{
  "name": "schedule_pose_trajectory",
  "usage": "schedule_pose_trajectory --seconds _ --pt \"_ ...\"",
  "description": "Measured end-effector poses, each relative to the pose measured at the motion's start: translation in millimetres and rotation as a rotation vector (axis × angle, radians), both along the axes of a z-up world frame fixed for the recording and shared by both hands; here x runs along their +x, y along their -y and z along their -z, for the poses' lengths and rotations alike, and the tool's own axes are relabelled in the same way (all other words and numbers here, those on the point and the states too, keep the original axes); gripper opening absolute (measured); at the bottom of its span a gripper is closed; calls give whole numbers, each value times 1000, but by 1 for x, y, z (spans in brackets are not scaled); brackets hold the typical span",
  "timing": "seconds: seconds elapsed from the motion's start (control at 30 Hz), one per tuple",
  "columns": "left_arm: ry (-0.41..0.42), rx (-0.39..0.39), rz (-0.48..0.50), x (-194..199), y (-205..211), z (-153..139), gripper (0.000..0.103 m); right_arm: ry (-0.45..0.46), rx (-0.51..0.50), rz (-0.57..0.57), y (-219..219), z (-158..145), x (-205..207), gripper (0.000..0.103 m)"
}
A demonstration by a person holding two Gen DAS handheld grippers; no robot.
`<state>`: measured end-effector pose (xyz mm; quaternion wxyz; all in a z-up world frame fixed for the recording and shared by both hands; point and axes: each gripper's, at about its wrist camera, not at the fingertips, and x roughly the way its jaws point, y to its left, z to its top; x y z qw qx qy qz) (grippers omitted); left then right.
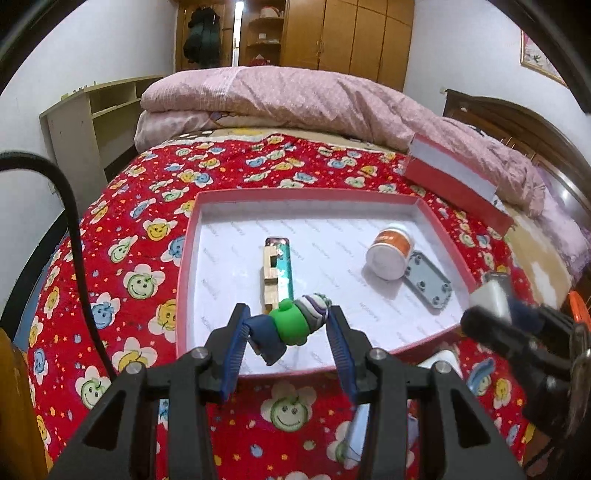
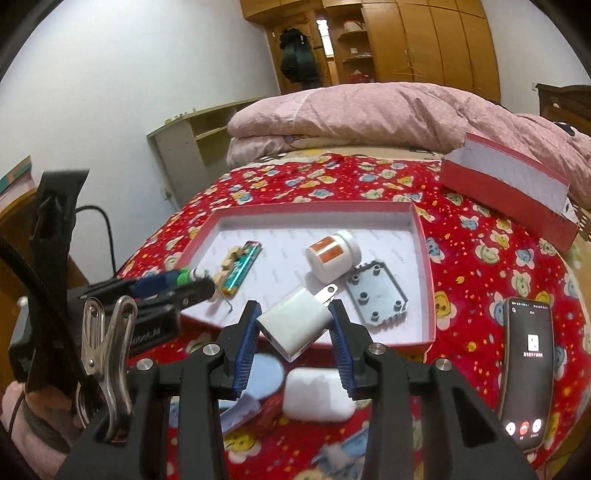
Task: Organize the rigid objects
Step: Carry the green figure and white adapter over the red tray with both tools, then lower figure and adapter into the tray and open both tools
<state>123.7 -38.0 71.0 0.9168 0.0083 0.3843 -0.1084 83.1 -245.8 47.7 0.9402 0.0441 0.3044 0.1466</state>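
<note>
Nearest the right wrist camera, on the red flower-print bedspread [image 2: 476, 258], lie a white rounded earbud case [image 2: 317, 395], a small round blue-faced mirror [image 2: 266, 374] and, to the right, a dark smartphone with a lit call screen [image 2: 526, 373]. Above them the right gripper [image 2: 295, 328] is clamped on a white cube-shaped plug charger [image 2: 295, 323], tilted with its metal prongs aimed at the tray. The left gripper [image 1: 286, 328] is clamped on a small clay figure with dark blue legs, green body and grey-purple striped head [image 1: 290, 326], held crosswise over the near edge of the shallow red-rimmed cardboard tray with a white floor [image 1: 192, 221]. In the tray, left of centre, a notched pale wooden block [image 1: 270, 273] lies against a slim teal bar-shaped gadget [image 1: 285, 269]; to the right a white jar with an orange label [image 1: 389, 254] lies on its side, touching a flat grey plastic plate with round holes [image 1: 428, 282]. Beyond the tray's far right corner rests a red box lid with a white inside [image 2: 509, 188], propped against a folded pink quilt [image 1: 295, 96], with wooden wardrobes [image 1: 347, 33] behind.
</note>
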Motion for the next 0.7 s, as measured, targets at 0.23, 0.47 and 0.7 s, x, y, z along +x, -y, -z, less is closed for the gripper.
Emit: schedule_pose_trajectory --seconds 0.23,0.47,0.7 --pt "-3 46 -15 11 4 10 45 -30 -15 33 2 16 26 38" --pt "7 72 -19 20 8 17 45 -76 -8 43 5 33 42 38" --pt "21 92 -20 26 12 23 44 -88 18 46 8 40 46 38"
